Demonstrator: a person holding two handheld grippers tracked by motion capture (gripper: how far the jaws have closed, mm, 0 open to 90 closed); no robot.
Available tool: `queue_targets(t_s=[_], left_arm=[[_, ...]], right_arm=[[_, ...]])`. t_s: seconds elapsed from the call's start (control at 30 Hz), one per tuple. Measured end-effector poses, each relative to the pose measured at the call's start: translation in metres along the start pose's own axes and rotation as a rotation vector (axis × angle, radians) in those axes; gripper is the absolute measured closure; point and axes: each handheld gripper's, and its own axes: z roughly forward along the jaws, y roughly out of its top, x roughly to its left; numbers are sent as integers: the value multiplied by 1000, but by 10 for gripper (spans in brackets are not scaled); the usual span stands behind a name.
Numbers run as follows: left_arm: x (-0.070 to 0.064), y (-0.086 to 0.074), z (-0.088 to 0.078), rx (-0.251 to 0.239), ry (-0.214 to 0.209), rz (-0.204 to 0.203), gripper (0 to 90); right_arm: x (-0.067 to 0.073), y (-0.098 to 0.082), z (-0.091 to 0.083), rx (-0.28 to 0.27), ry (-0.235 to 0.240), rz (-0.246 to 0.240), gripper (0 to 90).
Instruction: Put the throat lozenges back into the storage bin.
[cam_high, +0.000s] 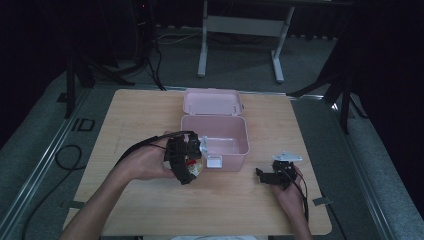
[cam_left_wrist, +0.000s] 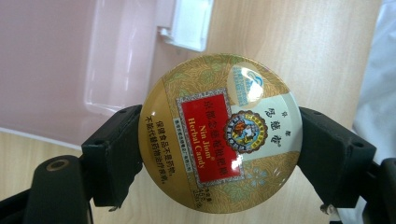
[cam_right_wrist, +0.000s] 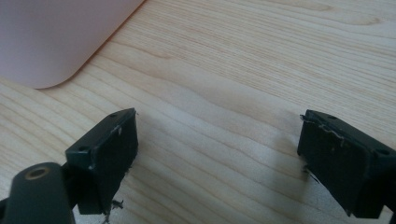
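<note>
The candy tin (cam_left_wrist: 219, 133), clamped in the left gripper (cam_left_wrist: 219, 154), should stay level over the pink box (cam_high: 220, 137); right gripper (cam_right_wrist: 217, 154) gapes empty beside the box.

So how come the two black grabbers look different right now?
The left gripper is clamped on a round gold candy tin; the right gripper is open with nothing between its jaws. The left is beside the pink box; the right rests farther off on the wooden table. Both have black jaws.
</note>
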Motion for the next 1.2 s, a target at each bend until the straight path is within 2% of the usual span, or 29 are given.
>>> queue_targets(t_s=[0.17, 0.4, 0.7, 1.2], left_arm=[[5, 4, -1, 7, 11, -9, 207], [16, 7, 1, 13, 4, -45, 207], [29, 10, 0, 17, 15, -89, 207], [41, 13, 4, 16, 20, -144, 207]], right_arm=[[0, 0, 0, 1, 0, -1, 119], [0, 0, 0, 0, 0, -2, 119], [0, 0, 0, 0, 0, -2, 119], [0, 0, 0, 0, 0, -2, 119]])
